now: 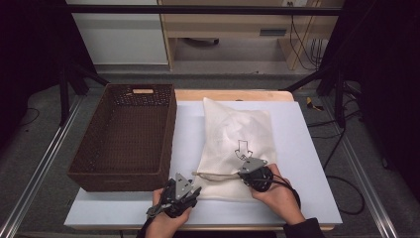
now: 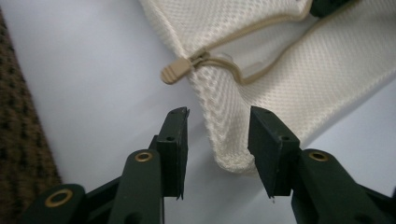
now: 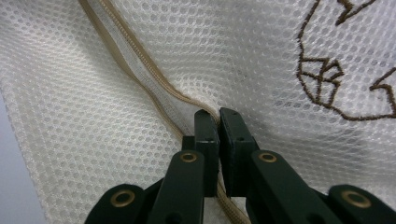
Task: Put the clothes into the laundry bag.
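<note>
Covering most of the wooden table, a pale blue-white mat, with a dark brown woven basket standing on its left part, near wall close to the left hand. Lying just right of the basket, a cream mesh laundry bag with a brown embroidered arrow-like emblem, stretching from the far edge of the mat down toward the person; same honeycomb mesh up close in the right gripper view. Running across the near end of the bag, a tan zipper, seen as a beige tape line in the right gripper view and curving over the bag's corner in the left gripper view. Clamped together on that zipper line and the mesh beside it, the right gripper, held in the right hand at the near right part of the bag. Held in the left hand at the near left corner of the bag, the left gripper, jaws apart, pressing on nothing, with the rounded bag corner between them. Sticking out leftward from the bag's edge, just beyond the left jaws and untouched, the small tan zipper pull.
</note>
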Available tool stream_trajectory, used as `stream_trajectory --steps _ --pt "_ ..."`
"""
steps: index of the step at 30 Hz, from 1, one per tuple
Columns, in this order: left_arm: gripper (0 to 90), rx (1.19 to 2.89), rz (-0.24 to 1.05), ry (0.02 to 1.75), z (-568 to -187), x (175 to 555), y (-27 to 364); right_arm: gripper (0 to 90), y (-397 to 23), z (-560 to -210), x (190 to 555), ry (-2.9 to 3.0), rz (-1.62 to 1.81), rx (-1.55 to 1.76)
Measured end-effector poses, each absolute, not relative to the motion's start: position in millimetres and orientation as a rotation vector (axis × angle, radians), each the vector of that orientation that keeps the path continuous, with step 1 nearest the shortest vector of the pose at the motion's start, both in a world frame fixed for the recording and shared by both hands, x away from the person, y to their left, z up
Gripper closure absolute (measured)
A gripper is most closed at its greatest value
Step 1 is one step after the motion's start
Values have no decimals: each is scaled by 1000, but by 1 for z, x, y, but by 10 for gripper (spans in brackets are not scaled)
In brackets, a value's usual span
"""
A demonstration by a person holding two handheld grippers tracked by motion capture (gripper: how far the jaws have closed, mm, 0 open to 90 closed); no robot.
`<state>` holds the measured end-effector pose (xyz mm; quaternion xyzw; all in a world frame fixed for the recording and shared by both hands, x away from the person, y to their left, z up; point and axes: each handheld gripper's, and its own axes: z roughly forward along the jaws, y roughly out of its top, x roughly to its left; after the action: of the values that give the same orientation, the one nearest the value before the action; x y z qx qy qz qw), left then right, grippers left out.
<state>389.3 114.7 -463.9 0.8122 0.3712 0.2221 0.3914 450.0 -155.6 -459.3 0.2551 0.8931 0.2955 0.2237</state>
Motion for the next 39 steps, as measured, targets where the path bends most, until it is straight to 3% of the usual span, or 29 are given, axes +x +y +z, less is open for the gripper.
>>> stream_trajectory --steps 7,16,39 --pt "505 2016 615 909 -453 389 116 842 -156 -461 449 2454 822 712" --pt "383 1969 624 891 -449 390 115 727 -158 -461 446 2437 848 726" --pt "328 1947 652 895 -445 394 123 313 -156 -451 422 2367 910 689"
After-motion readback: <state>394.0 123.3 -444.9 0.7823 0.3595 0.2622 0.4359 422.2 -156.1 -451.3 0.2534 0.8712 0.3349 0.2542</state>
